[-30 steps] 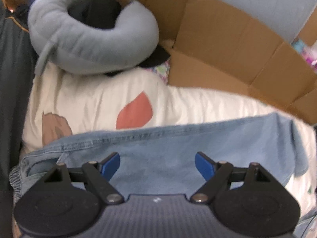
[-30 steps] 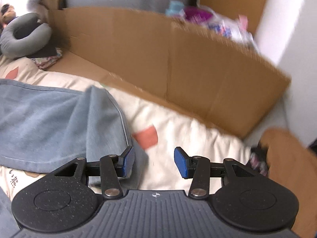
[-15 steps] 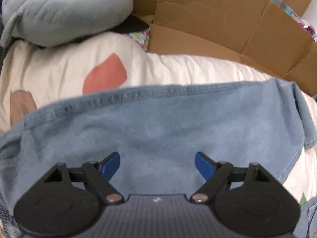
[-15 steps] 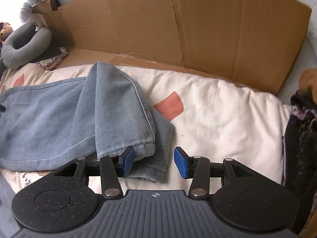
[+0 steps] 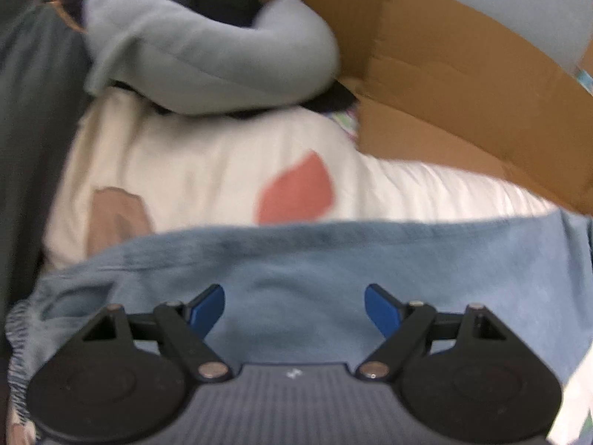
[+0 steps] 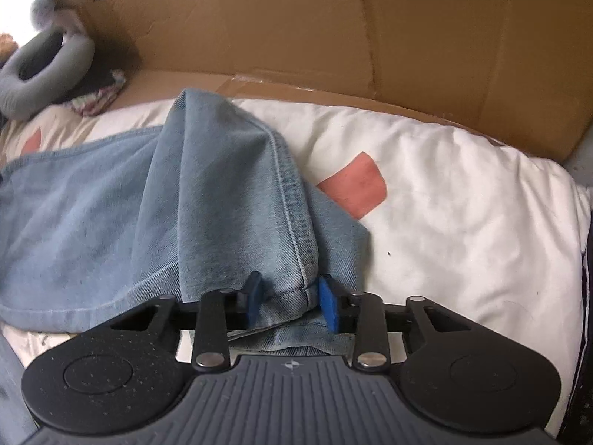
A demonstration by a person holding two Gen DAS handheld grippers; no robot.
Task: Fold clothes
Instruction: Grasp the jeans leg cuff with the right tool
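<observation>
Light blue jeans (image 6: 204,204) lie on a white duvet (image 6: 463,222), one leg folded back over the rest. My right gripper (image 6: 291,302) is at that leg's hem. Its jaws are closing, and bunched denim fills the gap between the blue pads. In the blurred left wrist view, my left gripper (image 5: 294,306) hovers open just over the jeans (image 5: 333,259) near the waistband end. Nothing sits between its fingers.
Brown cardboard (image 6: 333,29) stands as a wall along the far side of the duvet (image 5: 185,170). A grey neck pillow (image 5: 207,63) lies on dark cloth at the far left corner. Dark fabric (image 5: 26,129) borders the bed's left side.
My right gripper dropped onto the folded leg's hem and its jaws narrowed around the denim. The left gripper slid back along the jeans toward the pillow end, still open.
</observation>
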